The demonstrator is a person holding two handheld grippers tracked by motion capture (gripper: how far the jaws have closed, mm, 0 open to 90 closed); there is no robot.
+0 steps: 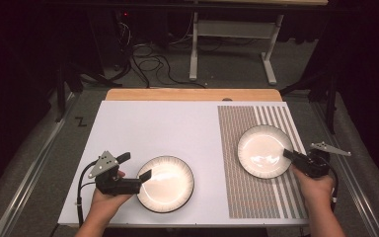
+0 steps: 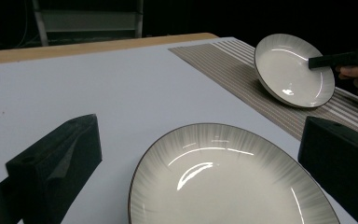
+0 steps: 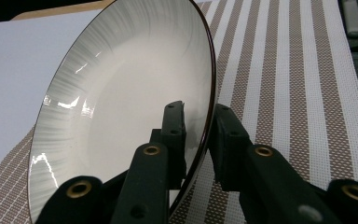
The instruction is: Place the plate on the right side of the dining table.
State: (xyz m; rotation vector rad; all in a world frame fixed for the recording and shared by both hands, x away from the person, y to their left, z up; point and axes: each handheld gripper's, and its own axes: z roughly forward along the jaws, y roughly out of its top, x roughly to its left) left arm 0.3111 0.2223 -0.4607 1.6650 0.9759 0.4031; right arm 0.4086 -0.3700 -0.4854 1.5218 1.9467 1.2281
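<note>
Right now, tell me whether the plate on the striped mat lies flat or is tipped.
Tipped. The plate leans with its far edge raised off the striped mat, and the right gripper has its rim between its jaws.

No brand, label or number can be read on anything here. The one mark that looks like a sign is a small black shape like the letter Z (image 1: 81,121) — it sits on the grey floor just beyond the table's far left corner, seen in the high view; whether it is a true letter or a bit of tape cannot be told.
</note>
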